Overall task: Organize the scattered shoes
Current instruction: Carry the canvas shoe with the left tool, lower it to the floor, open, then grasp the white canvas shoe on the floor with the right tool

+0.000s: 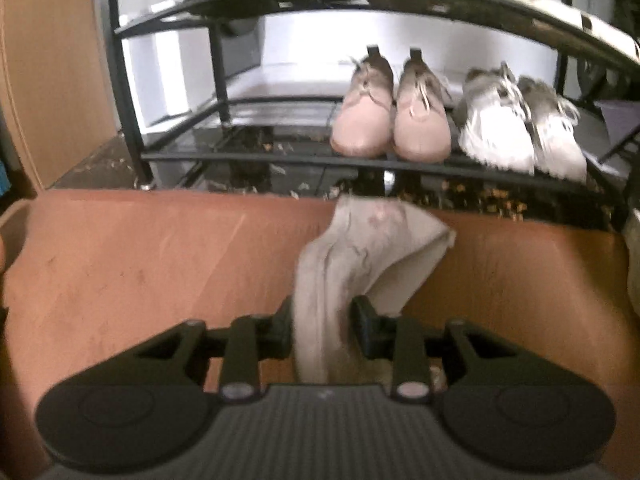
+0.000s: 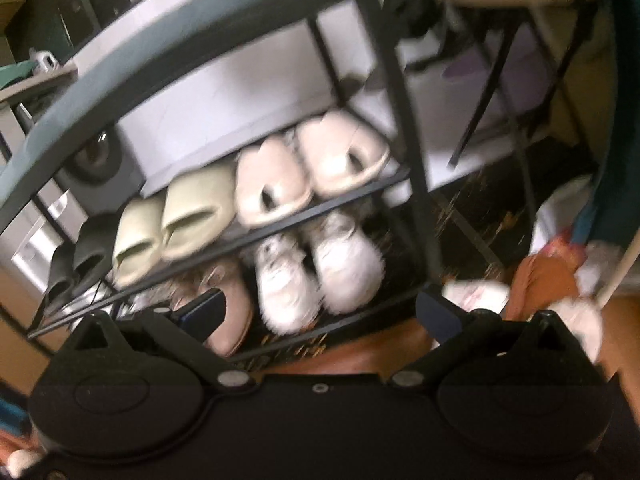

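**Left gripper clamped on pale shoe; rack nearly full on right side**

Status
- Left gripper [image 1: 322, 320] is closed on a pale shoe [image 1: 360, 256], held by a thin edge of its upper; the shoe hangs out in front of the jaws over an orange-brown surface [image 1: 140, 264], short of the rack [image 1: 280, 156].
- Right gripper [image 2: 318, 312] is spread wide, nothing held between its fingers. It is aimed at the rack from above and to the side.

Risks (judged)
- Grip is on soft, folded material, not the sole. Slip or rotation is likely if the shoe is swung fast; both views are motion-blurred, so speed is already a concern.
- The front bar of the lower shelf could be caught by the dangling toe on entry, dragging the shoe out of the jaws.
- Neighbouring pairs could be knocked if the shoe is set too far right. Free space is seen only at the left of the lower shelf.
- No mate for the held shoe is identified with certainty; a pale item [image 2: 476, 292] near the right finger is too blurred to tell.

Rack contents
- Lower shelf: 1 pink pair [image 1: 392, 120], 1 white pair [image 1: 520, 128] just beside it, toes forward.
- Shelf above: dark slides [image 2: 80, 260], green slides [image 2: 172, 224], cream slides [image 2: 308, 172], side by side.
- The upper tier carries nothing that can be made out.
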A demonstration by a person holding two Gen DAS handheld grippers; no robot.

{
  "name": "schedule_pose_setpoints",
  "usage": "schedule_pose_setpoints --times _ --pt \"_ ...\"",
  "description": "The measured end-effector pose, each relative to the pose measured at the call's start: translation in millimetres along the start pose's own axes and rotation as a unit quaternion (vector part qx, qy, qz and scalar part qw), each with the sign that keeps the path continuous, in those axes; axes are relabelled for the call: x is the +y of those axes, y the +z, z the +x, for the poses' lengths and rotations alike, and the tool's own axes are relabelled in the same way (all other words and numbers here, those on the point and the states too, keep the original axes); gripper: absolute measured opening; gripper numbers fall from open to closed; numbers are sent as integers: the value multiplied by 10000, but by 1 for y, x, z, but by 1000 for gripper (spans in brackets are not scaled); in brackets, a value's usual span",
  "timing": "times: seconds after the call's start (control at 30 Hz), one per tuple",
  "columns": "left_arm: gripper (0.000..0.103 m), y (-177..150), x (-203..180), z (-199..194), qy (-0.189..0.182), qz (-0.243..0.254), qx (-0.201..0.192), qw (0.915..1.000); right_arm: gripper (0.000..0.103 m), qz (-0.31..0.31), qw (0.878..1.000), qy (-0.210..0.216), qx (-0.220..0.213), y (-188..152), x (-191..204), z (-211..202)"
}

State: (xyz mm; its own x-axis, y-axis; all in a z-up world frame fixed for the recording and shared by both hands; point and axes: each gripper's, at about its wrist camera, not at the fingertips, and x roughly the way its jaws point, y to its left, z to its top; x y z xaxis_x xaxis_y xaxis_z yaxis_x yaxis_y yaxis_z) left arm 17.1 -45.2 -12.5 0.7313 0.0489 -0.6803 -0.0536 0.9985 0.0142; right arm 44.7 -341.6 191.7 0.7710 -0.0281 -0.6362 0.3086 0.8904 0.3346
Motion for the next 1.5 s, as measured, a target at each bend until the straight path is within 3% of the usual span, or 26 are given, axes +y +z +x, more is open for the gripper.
schedule_pose_setpoints --times 0.33,0.53,0.57,0.7,0.8,0.9,1.13,1.33,1.5 --pt "32 -4 -4 1 -32 122 2 9999 103 -187 9974 16 696 -13 21 27" --pt "39 -3 -2 0 -142 26 144 9998 103 -820 9942 262 646 -26 47 28" --pt "42 -3 -1 -1 -162 -11 167 9997 103 -934 9932 299 622 -28 51 27" --pt "79 -2 5 0 -152 -166 375 9990 103 -1239 9902 348 551 -31 63 27" --pt "93 -4 11 0 -109 -296 544 9980 103 -1312 9893 337 544 -32 67 28" --pt "101 -3 15 -2 -61 -337 674 9971 103 -1305 9893 330 567 -32 67 30" --pt "102 7 22 -21 -57 -183 831 9964 103 -1194 9894 508 652 -36 68 32" --pt "102 20 35 -46 -99 35 320 9994 103 -1250 9828 1023 899 -53 77 32" --pt "102 30 68 -46 -161 27 19 9999 103 -1223 9782 1355 991 -72 85 42"
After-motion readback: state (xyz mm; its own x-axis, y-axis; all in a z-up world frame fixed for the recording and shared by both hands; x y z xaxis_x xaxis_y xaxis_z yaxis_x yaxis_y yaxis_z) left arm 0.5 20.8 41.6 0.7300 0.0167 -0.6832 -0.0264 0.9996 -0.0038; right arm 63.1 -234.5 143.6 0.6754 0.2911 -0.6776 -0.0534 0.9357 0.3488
